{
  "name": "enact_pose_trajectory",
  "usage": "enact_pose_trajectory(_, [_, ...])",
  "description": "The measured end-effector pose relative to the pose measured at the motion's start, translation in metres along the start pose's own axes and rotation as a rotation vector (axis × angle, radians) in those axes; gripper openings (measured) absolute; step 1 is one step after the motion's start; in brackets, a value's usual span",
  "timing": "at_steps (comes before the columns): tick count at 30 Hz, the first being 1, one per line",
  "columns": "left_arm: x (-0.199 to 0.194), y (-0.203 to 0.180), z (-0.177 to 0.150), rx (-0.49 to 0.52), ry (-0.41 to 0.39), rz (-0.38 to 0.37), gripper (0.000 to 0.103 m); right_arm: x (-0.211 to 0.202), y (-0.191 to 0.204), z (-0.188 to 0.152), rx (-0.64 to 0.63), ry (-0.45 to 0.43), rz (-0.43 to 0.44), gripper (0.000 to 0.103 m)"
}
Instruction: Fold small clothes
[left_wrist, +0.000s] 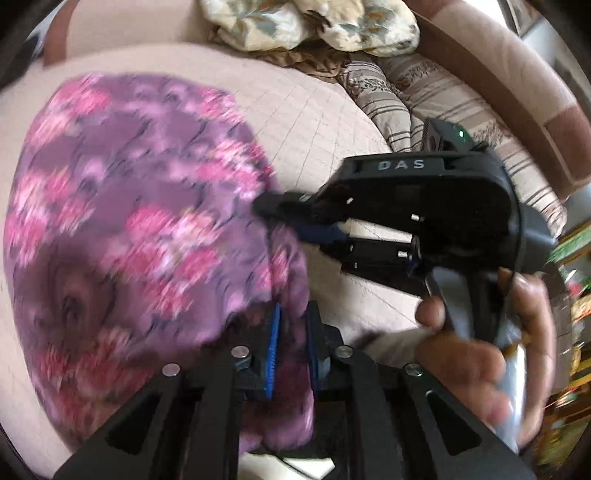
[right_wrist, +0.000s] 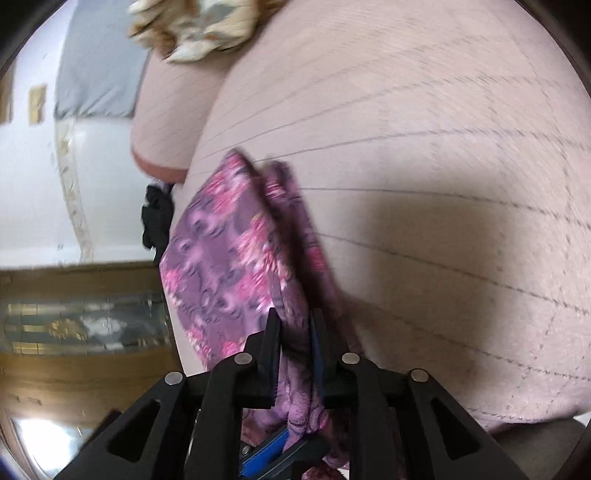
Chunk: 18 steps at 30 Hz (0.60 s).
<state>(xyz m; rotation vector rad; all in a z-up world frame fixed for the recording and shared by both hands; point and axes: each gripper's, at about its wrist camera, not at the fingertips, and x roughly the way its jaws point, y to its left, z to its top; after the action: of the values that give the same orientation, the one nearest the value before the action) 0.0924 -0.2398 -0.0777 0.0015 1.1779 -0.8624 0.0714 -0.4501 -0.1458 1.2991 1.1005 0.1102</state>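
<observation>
A small purple garment with pink flowers (left_wrist: 122, 221) is held up over the beige quilted bed (left_wrist: 314, 110). My left gripper (left_wrist: 291, 321) is shut on its near edge, cloth bunched between the blue pads. My right gripper (left_wrist: 266, 206) reaches in from the right and is shut on another edge of the same cloth. In the right wrist view the garment (right_wrist: 229, 258) hangs in folds from my right gripper (right_wrist: 295, 325), with the bed (right_wrist: 443, 184) behind it. The left gripper's blue pad tip (right_wrist: 266, 450) shows at the bottom.
A floral blanket (left_wrist: 314, 26) is heaped at the head of the bed, with striped pillows (left_wrist: 424, 99) beside it along a brown headboard (left_wrist: 517, 85). A black cloth item (right_wrist: 159, 218) lies at the bed's edge. A wooden cabinet (right_wrist: 81, 325) stands beyond the bed.
</observation>
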Motion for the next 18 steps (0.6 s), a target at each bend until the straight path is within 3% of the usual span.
enact_pose_trajectory(3, [-0.037,0.015,-0.014,-0.037,-0.042,-0.036,0.016,-0.003,0.016,-0.004,-0.062,-0.019,-0.043,0.022])
enact_pose_trajectory(5, [-0.066,0.027,-0.025,-0.047,-0.096,-0.026,0.031,-0.001,0.025,-0.007,-0.099,-0.026,-0.078,0.023])
enact_pose_trajectory(8, [-0.094,0.049,-0.036,-0.067,-0.163,0.053,0.032,-0.003,0.024,-0.009,-0.106,-0.067,-0.172,0.023])
enact_pose_trajectory(13, [-0.082,0.091,-0.052,-0.174,-0.137,0.079,0.032,-0.031,0.044,-0.032,-0.240,-0.226,-0.332,0.025])
enact_pose_trajectory(15, [-0.075,0.101,-0.061,-0.197,-0.128,0.081,0.032,-0.033,0.043,-0.044,-0.272,-0.213,-0.347,0.025])
enact_pose_trajectory(18, [-0.070,0.113,-0.072,-0.224,-0.137,0.030,0.040,-0.022,0.026,-0.064,-0.268,-0.109,-0.363,0.021])
